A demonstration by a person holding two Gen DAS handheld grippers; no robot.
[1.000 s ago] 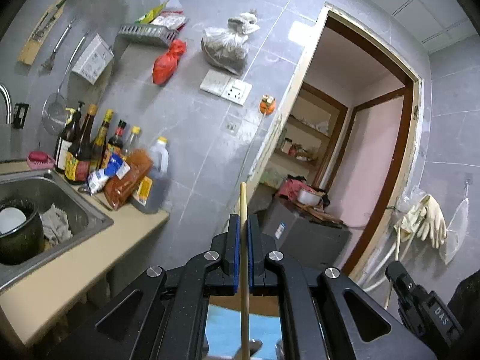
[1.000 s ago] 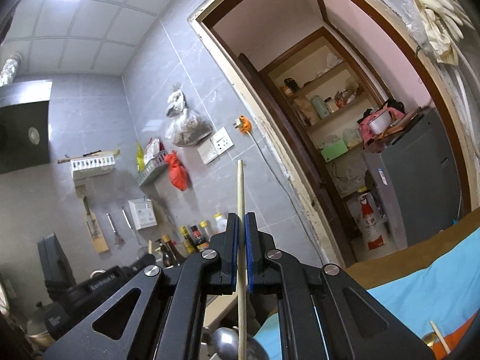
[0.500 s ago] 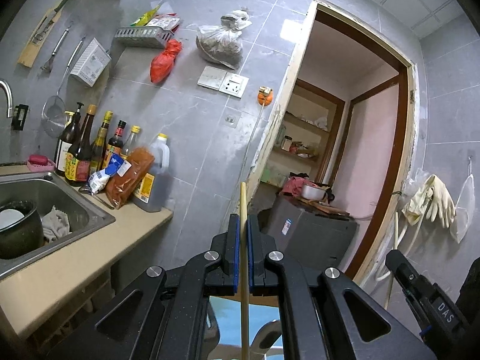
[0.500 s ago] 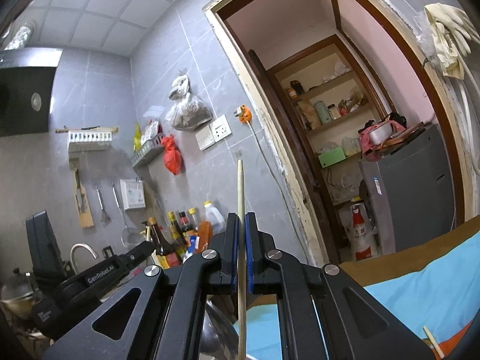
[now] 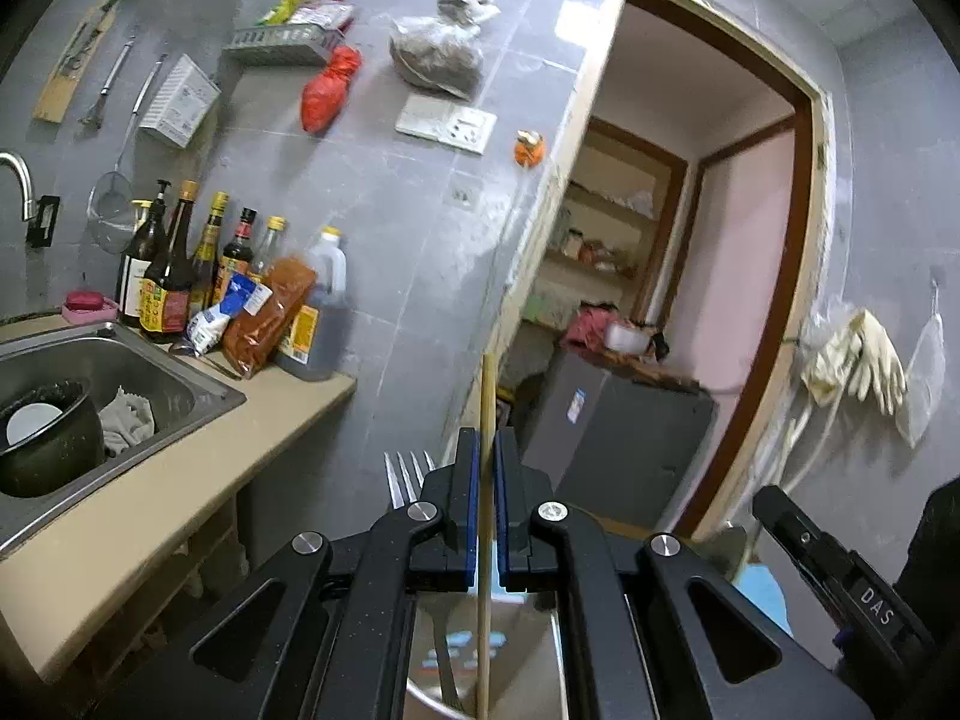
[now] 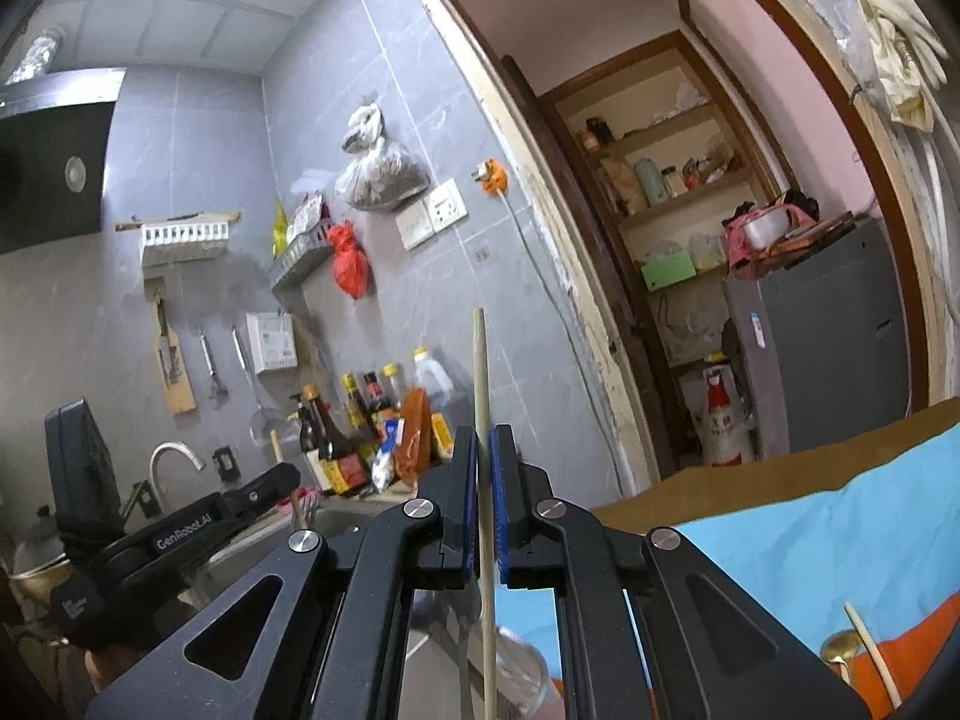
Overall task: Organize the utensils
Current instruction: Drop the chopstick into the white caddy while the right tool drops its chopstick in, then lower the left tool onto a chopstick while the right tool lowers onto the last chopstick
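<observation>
2 chopsticks (image 5: 485,408) (image 6: 479,372), each between closed fingers (image 5: 467,510) (image 6: 465,504).

Two chopsticks (image 5: 486,396) (image 6: 480,372), one fork (image 5: 408,474), two claws (image 5: 486,516) (image 6: 483,510), one sink (image 5: 180,372).

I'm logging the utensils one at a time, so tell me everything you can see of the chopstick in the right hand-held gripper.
The chopstick is a thin, pale stick that looks like wood or bamboo, plain and round. It stands nearly upright, clamped between the blue pads of the right hand-held gripper. Its blunt top end rises above the fingertips in front of the grey tiled wall; its lower length runs down between the black arms and out of the picture's bottom edge. Only the pads are seen touching it; the lower tip is hidden.
</observation>
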